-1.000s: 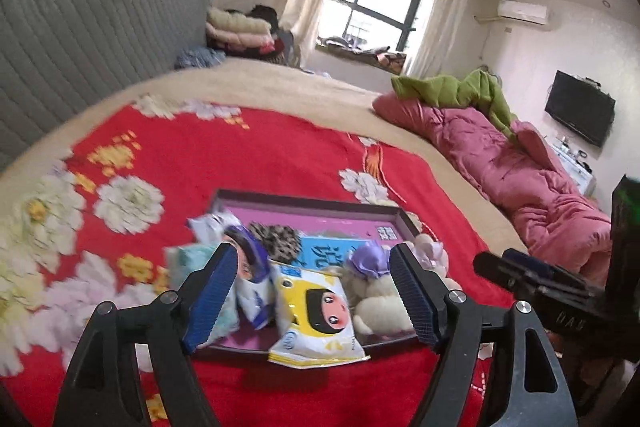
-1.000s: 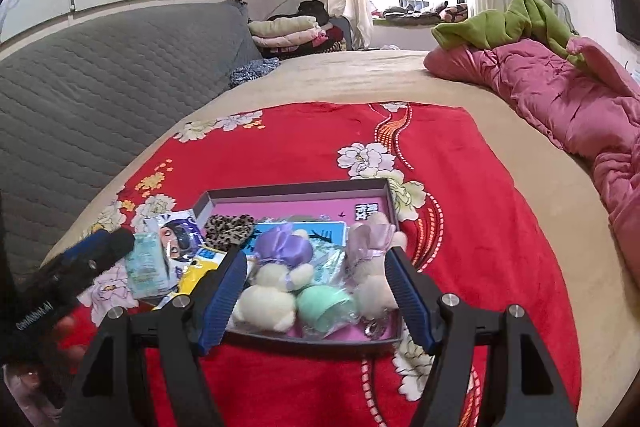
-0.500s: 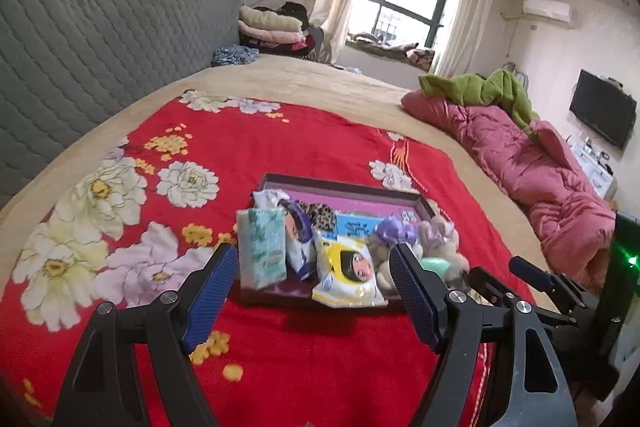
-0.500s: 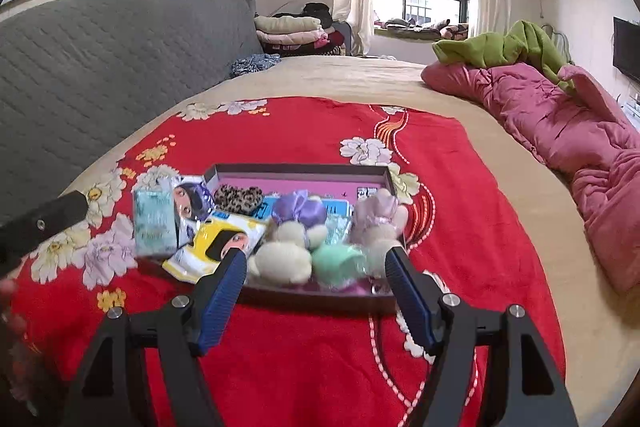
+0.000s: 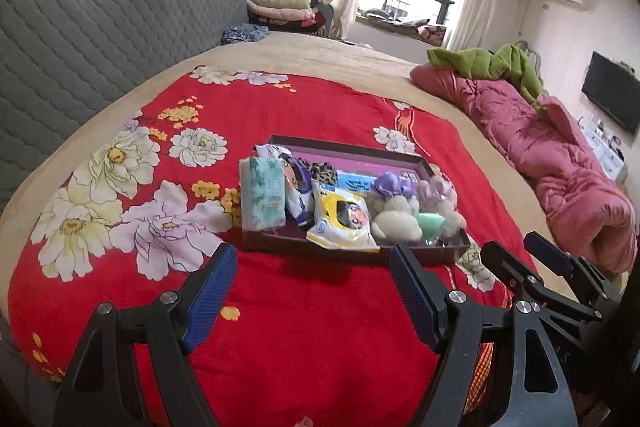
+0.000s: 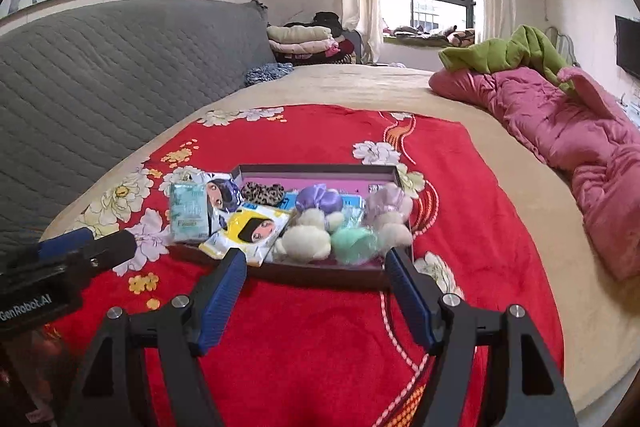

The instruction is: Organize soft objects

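Note:
A dark tray (image 5: 348, 254) (image 6: 320, 274) with a pink floor rests on a red flowered blanket (image 5: 304, 315) (image 6: 320, 339). Soft things fill it: a green tissue pack (image 5: 262, 195) (image 6: 189, 211), a yellow wipes pack (image 5: 342, 223) (image 6: 252, 230), a cream plush (image 5: 394, 223) (image 6: 306, 242), a mint pouch (image 6: 354, 245), a purple bow (image 5: 390, 183) (image 6: 320, 198), a leopard scrunchie (image 6: 264, 191). My left gripper (image 5: 312, 261) stands open and empty in front of the tray. My right gripper (image 6: 314, 265) is also open and empty, just short of the tray's near edge.
A grey quilted headboard (image 5: 100, 35) runs along the left. A pink quilt (image 5: 552, 163) with a green garment (image 5: 492, 63) lies on the right. Folded clothes (image 6: 304, 41) are stacked at the far end, near a window. A wall television (image 5: 610, 103) hangs on the right.
Both grippers have pulled back from the tray, which now looks smaller and farther ahead. Their jaws stay equally wide. The objects in the tray have not moved.

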`<state>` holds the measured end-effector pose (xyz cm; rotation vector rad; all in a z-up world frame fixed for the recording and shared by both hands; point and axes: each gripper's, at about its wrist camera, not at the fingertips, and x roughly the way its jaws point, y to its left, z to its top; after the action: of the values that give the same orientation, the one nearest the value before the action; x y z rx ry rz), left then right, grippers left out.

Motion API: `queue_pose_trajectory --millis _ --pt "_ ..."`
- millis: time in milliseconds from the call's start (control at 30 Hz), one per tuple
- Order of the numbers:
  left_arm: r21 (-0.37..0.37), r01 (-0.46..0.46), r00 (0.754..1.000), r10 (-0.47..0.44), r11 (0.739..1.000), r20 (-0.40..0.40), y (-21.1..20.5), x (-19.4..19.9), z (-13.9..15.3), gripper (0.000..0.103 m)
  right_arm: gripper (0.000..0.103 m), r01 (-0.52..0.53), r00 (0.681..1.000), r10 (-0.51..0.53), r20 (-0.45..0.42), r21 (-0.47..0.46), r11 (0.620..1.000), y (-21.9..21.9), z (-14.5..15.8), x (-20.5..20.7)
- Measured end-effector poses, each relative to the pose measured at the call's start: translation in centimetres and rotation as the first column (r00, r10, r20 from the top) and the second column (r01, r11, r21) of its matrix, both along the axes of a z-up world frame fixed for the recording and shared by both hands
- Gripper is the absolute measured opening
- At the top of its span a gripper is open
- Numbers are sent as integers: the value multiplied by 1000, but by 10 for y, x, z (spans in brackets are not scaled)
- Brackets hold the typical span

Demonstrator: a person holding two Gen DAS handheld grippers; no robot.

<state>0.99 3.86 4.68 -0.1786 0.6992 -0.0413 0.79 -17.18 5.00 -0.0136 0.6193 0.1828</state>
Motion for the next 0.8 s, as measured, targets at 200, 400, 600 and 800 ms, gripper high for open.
queue_pose_trajectory --millis 200,400,600,800 --pt "-29 57 998 -57 998 10 -14 -11 -2 79 71 16 1000 -16 -19 -13 1000 -1 -9 -16" --pt "5 30 1000 -30 1000 -8 -17 -11 -8 79 71 32 999 -33 -30 -15 999 -4 -18 -19" --pt "23 21 1000 -21 1000 5 -17 -11 -13 79 72 57 995 -58 -78 -14 998 -9 -35 -14" --pt "44 24 999 -23 999 -30 -19 -6 -28 79 72 69 992 -69 -109 -1 998 -11 -49 -9"
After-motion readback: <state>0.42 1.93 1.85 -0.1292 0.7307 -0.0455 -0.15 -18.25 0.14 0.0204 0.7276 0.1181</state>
